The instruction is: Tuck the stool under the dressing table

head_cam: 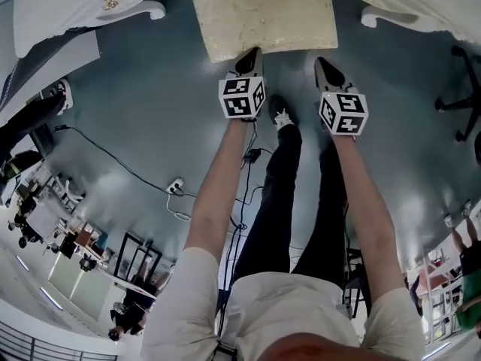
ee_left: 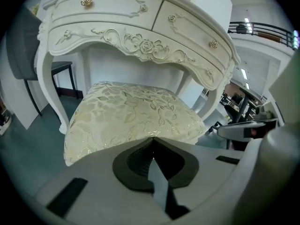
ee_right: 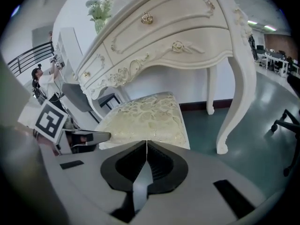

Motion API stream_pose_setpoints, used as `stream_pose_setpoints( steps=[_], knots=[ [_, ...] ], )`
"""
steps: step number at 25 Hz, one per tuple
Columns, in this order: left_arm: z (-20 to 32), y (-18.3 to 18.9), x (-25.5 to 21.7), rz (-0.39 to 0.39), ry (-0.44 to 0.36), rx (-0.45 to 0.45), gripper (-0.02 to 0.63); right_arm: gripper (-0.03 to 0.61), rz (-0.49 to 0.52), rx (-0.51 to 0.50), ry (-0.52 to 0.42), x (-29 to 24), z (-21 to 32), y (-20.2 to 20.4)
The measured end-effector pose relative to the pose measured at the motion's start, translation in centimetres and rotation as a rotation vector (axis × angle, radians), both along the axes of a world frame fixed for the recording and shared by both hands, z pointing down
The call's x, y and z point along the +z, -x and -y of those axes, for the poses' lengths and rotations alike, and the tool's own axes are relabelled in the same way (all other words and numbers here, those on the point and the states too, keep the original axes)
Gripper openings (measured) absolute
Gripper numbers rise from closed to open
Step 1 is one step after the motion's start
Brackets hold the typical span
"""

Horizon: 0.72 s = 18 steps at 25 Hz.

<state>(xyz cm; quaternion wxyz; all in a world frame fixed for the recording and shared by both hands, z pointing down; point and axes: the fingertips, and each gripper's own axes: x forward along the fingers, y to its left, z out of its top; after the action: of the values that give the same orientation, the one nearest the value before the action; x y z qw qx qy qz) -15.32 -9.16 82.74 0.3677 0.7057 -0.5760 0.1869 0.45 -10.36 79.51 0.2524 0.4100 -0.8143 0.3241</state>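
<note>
The stool [head_cam: 263, 15], with a cream floral cushion, stands partly under the white dressing table [head_cam: 68, 6], between its curved legs. My left gripper [head_cam: 252, 53] is shut, its tip against the cushion's near edge. My right gripper [head_cam: 322, 61] is also shut, at the cushion's near right corner; contact is unclear. In the left gripper view the cushion [ee_left: 131, 116] fills the space beyond the shut left gripper [ee_left: 153, 142], under the table's carved drawers [ee_left: 140, 36]. In the right gripper view the right gripper [ee_right: 146, 143] meets the stool's edge [ee_right: 145, 118] below the table [ee_right: 168, 36].
A black office chair base [head_cam: 460, 100] stands on the grey-green floor at the right. A cable and power strip [head_cam: 174, 186] lie on the floor behind at the left. A grey chair [ee_left: 21, 46] sits left of the table. The person's legs [head_cam: 282, 194] stand between my grippers.
</note>
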Motion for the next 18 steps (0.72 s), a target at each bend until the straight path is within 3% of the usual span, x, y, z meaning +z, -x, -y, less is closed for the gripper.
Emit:
stream_pose_setpoints(
  steps=[7,11,18],
  knots=[
    [5.5,0.6,-0.4,0.026,-0.072,-0.029,0.015,0.044,0.014,-0.018,-0.034,-2.7,-1.2,-1.3],
    [7.7,0.3,-0.4,0.027,-0.096,-0.022,0.015,0.044,0.053,0.025,-0.012,-3.0,-1.4,-2.0],
    [10.4,1.4,-0.4,0.048,-0.139,-0.009,0.015,0.044,0.063,-0.017,-0.031,-2.8,-1.0,0.8]
  ],
)
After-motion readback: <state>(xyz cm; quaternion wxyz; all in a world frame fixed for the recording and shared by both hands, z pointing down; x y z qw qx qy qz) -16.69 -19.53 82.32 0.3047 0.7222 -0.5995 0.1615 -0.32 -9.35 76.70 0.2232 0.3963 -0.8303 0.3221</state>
